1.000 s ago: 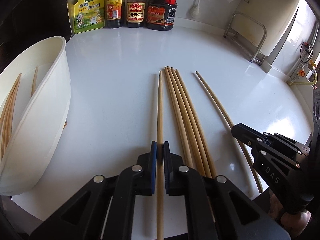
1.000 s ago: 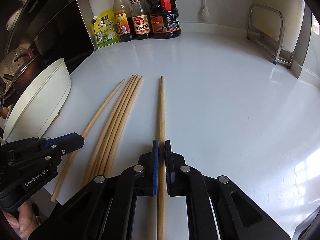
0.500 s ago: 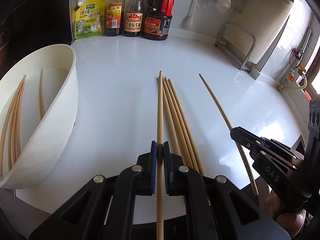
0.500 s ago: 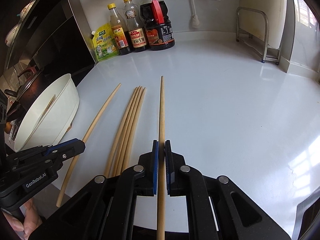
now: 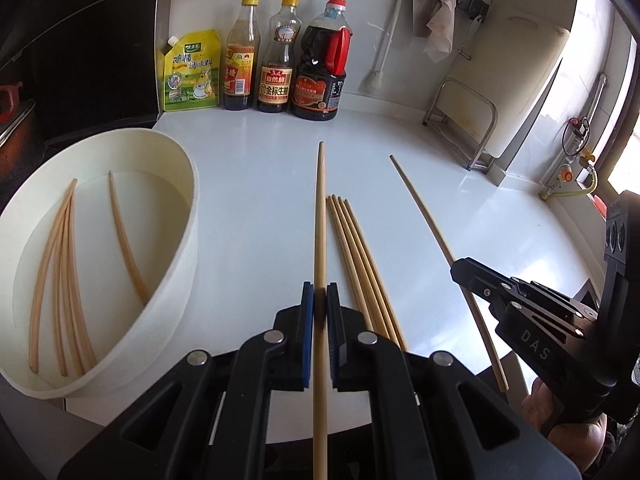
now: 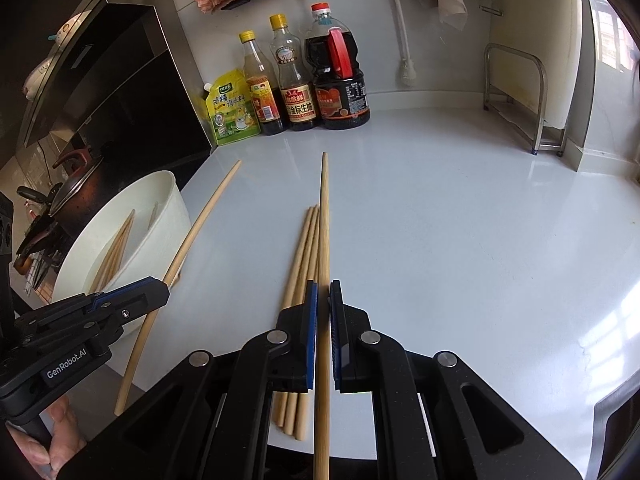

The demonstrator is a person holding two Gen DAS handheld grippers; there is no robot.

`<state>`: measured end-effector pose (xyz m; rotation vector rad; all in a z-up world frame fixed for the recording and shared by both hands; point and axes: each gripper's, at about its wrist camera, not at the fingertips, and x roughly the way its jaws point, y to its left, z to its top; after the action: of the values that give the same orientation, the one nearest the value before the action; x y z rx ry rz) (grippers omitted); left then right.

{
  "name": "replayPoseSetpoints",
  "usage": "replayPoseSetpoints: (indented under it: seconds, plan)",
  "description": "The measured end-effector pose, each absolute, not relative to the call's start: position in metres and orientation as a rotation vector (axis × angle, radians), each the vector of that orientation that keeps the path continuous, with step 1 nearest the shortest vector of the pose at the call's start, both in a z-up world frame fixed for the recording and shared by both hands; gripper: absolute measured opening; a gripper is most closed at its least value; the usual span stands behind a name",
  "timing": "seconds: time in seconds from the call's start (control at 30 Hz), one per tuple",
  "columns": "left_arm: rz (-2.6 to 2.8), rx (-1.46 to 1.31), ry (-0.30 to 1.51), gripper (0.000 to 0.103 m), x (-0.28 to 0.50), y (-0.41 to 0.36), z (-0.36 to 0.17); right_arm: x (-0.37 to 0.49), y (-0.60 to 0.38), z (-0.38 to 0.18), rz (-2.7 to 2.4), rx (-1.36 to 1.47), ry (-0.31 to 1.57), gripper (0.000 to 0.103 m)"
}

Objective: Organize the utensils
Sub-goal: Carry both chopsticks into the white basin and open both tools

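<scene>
One chopstick clamped in each of my grippers, both raised above the counter.

My left gripper (image 5: 320, 296) pinches a chopstick (image 5: 320, 216) pointing to 12 o'clock; my right gripper (image 6: 323, 292) grips another chopstick (image 6: 324, 220) the same way. Four loose chopsticks (image 5: 360, 264) lie bundled on the white counter (image 5: 256, 200) between them. At 9 o'clock the white tub (image 5: 188, 240) holds more chopsticks (image 5: 60, 264); sauce bottles (image 5: 276, 56) stand at 12.

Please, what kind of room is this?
Most likely a home kitchen: sauce bottles stand against the wall on a white counter, a pot sits on a stove, and a dish brush hangs on the wall.
</scene>
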<state>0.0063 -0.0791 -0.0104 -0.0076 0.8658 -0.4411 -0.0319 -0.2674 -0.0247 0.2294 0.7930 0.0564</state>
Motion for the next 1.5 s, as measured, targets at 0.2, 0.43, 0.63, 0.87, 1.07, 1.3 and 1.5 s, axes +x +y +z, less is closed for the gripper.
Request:
replayPoseSetpoints:
  seconds: [0.2, 0.43, 0.63, 0.87, 1.07, 1.3, 1.5]
  plan:
    - [-0.422, -0.048, 0.82, 0.007, 0.014, -0.049, 0.012, -0.016, -0.243, -0.005, 0.102, 0.224, 0.766, 0.006]
    - [-0.396, -0.09, 0.771, 0.007, 0.024, -0.012, 0.033, 0.01, -0.208, 0.018, 0.183, 0.217, 0.732, 0.006]
    - [-0.324, -0.121, 0.742, 0.007, 0.037, 0.036, 0.045, 0.039, -0.163, 0.029, 0.272, 0.207, 0.732, 0.006]
    - [-0.213, -0.153, 0.75, 0.007, 0.057, 0.088, 0.038, 0.075, -0.103, 0.027, 0.381, 0.203, 0.768, 0.006]
    - [-0.169, -0.177, 0.777, 0.007, 0.071, 0.115, 0.024, 0.096, -0.059, 0.014, 0.443, 0.17, 0.83, 0.006]
    - [-0.134, -0.188, 0.834, 0.007, 0.083, 0.131, 0.002, 0.112, -0.031, -0.012, 0.46, 0.15, 0.923, 0.006]
    - [-0.11, -0.182, 0.888, 0.007, 0.088, 0.133, -0.015, 0.114, -0.028, -0.029, 0.447, 0.142, 0.97, 0.006]
